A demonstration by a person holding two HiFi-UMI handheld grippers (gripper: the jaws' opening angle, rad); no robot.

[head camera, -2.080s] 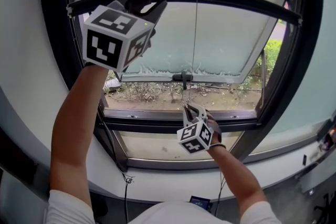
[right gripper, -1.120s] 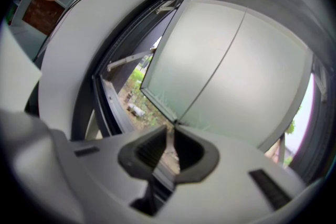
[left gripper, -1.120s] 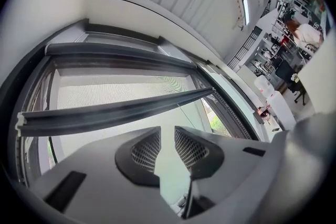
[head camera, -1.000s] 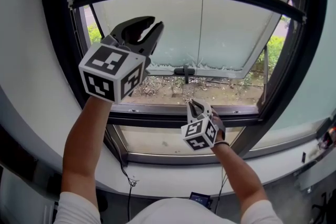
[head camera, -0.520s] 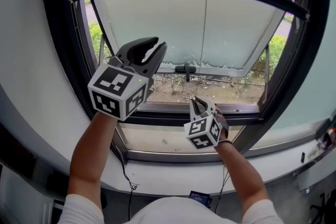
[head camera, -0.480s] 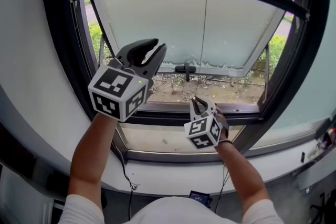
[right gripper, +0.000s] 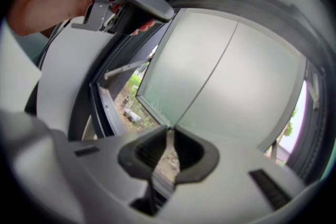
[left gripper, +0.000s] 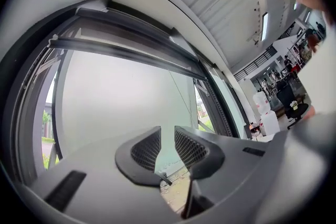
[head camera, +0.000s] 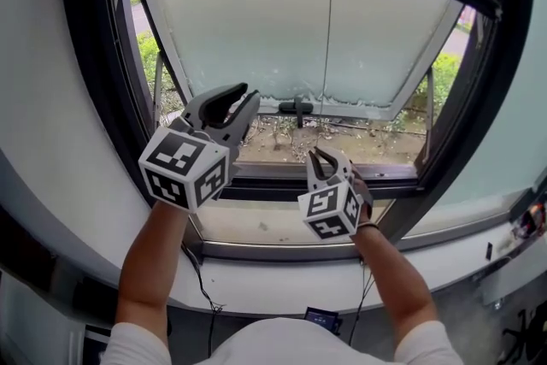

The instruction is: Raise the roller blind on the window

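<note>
Frosted, pale fabric fills most of the head view: the roller blind (head camera: 256,30) hangs inside the black window frame (head camera: 85,55), and its bottom bar (head camera: 359,110) sits roughly halfway down the glass, with a small dark handle (head camera: 297,107) at the middle. Below the bar there's a clear strip of bare ground and greenery outside. A thin cord (head camera: 330,30) runs straight down the face of the blind. On the left side, the left gripper (head camera: 249,91) is up in front of the lower left corner of the blind, marker cube towards us, fingers parted. Lower and nearer centre, the right gripper (head camera: 325,156) points at the lower frame rail, just under the handle. Over to the left gripper view: the two meshed fingers (left gripper: 147,149) stand apart with nothing between them, only the blind's pale sheet (left gripper: 115,97) beyond. Now the right gripper view: the cord (right gripper: 210,76) comes slanting down across the blind and runs right in between the fingers (right gripper: 144,152), which are drawn together on it, a pale strip showing in the narrow slit. The left gripper appears at the top left of this view, well apart from the cord.
</note>
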